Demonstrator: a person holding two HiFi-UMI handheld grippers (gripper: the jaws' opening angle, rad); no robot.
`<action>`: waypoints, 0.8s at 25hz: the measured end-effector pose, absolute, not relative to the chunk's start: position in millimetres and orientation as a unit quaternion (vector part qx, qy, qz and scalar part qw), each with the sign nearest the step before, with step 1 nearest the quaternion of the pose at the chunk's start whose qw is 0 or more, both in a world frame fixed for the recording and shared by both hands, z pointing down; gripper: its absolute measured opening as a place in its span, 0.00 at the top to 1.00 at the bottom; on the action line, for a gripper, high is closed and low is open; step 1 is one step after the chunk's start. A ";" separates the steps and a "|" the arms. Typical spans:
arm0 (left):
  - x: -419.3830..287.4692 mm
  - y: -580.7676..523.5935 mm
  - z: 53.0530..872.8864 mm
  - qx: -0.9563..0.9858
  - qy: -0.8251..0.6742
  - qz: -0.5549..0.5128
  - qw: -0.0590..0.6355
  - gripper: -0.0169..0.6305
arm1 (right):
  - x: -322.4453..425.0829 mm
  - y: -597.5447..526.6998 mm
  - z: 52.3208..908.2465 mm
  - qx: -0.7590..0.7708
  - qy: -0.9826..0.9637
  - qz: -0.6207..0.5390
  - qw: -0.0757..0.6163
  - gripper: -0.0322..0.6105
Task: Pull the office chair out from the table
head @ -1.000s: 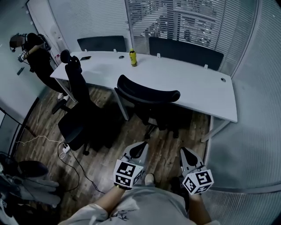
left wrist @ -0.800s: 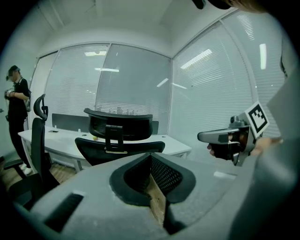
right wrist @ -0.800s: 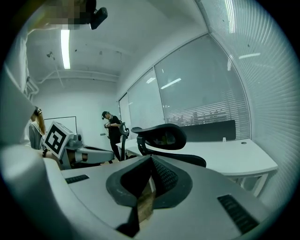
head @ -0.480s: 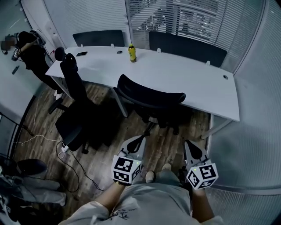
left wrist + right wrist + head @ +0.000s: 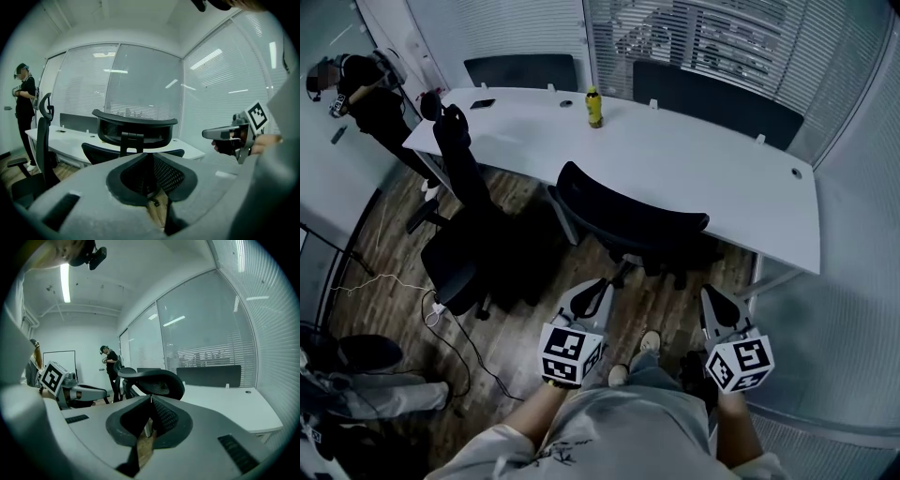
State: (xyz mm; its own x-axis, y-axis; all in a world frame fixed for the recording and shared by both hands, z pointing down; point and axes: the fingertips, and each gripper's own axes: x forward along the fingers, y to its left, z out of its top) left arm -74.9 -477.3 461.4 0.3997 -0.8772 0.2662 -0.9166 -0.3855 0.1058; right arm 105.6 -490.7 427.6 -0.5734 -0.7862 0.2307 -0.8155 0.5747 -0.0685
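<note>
The black mesh office chair (image 5: 630,223) is tucked under the white table (image 5: 722,178), its curved backrest facing me. Both grippers hang side by side over the wood floor, short of the chair and touching nothing. My left gripper (image 5: 602,285) points at the backrest (image 5: 135,129); its jaws (image 5: 152,154) are opening, barely a slit apart, with nothing between them. My right gripper (image 5: 710,294) is shut and empty, and its own view (image 5: 150,398) looks at the chair's back (image 5: 157,380) from the right.
A second black chair with a headrest (image 5: 459,202) stands left of the target chair. A yellow bottle (image 5: 594,106) and a phone (image 5: 483,103) lie on the table. A person (image 5: 370,94) stands at the far left. Cables (image 5: 441,323) trail on the floor; glass walls enclose the right side.
I have stepped closer to the table, and both grippers have come forward with me toward the chair's back. The chair itself has not moved.
</note>
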 end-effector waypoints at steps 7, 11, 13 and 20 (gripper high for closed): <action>-80.0 -518.7 473.2 0.816 -0.554 0.088 0.141 0.65 | 111.7 -536.0 430.5 0.447 -0.886 0.082 0.093 0.91; -81.8 -543.6 483.8 0.806 -0.563 0.092 0.155 0.52 | 120.7 -564.0 434.6 0.445 -0.886 0.082 0.102 0.83; -82.7 -555.3 487.6 0.804 -0.565 0.097 0.156 0.48 | 123.1 -577.1 436.4 0.440 -0.888 0.080 0.109 0.79; -84.1 -580.6 501.2 0.792 -0.580 0.100 0.163 0.46 | 122.4 -611.0 448.7 0.416 -0.897 0.068 0.131 0.69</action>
State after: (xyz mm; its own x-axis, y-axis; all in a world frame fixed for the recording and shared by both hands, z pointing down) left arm -84.1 -580.6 501.2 0.3068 -0.8861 0.3474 -0.9512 -0.2734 0.1428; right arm 122.4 -611.0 448.7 -0.6192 -0.7289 0.2921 -0.7647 0.6442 -0.0134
